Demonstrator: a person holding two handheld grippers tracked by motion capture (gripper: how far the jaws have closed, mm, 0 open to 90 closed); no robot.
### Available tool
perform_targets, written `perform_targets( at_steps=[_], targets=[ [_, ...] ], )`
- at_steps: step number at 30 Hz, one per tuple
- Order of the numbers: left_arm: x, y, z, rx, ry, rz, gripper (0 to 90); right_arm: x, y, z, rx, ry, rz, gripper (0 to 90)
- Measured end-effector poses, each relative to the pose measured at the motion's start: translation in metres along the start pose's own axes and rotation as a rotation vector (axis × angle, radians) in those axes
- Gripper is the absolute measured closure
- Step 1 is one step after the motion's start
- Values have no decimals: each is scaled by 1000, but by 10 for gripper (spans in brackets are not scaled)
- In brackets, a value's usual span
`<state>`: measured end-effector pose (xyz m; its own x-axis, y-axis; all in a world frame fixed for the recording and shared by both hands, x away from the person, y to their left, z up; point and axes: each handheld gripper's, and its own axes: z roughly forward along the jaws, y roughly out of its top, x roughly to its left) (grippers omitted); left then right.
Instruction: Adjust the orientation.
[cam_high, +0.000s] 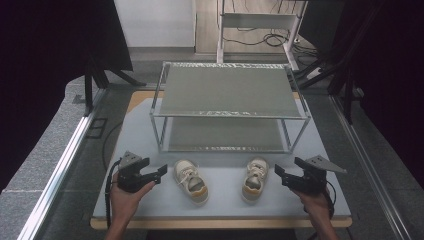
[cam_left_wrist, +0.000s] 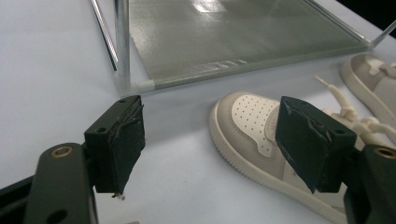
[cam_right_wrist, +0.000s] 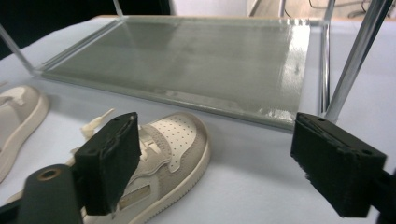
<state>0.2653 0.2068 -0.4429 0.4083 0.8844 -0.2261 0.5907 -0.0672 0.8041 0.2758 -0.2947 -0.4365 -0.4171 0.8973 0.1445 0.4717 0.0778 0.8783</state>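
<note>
I hold the left gripper (cam_high: 161, 171) and right gripper (cam_high: 278, 172) wide open and empty beside the left shoe (cam_high: 191, 180) and right shoe (cam_high: 254, 178); beyond, the two-tier rack (cam_high: 231, 114) waits, where loose laces (cam_left_wrist: 334, 96) might, I judge, snag a jaw.

Two cream sneakers (cam_high: 191, 181) (cam_high: 254, 180), upright, before rack (cam_high: 230, 116)

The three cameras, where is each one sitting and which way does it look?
High view: above the person's side, looking forward and down at the rack, both shoes and both hands.
Left gripper view: rides the left gripper, looking past its open jaws at the left shoe.
Right gripper view: rides the right gripper, jaws open, facing the right shoe.
Both gripper views share the rack's bottom shelf.
</note>
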Motion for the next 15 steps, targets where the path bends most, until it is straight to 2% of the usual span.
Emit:
perform_targets(
  at_steps=[3,8,11,14,15],
  targets=[
    [-2,3,3,2,-1,8,240,0,-3,-4,-12,47,-19,201],
    [-5,3,1,4,-17,13,239,6,-5,-2,-3,72,-50,254],
    [-5,2,-5,-4,-23,21,239,18,-3,0,10,105,-79,324],
    [-5,0,-9,-12,-21,20,240,27,0,-1,13,116,-98,339],
    [-4,-1,-11,-15,-21,16,241,36,3,-2,16,137,-101,370]
  ],
)
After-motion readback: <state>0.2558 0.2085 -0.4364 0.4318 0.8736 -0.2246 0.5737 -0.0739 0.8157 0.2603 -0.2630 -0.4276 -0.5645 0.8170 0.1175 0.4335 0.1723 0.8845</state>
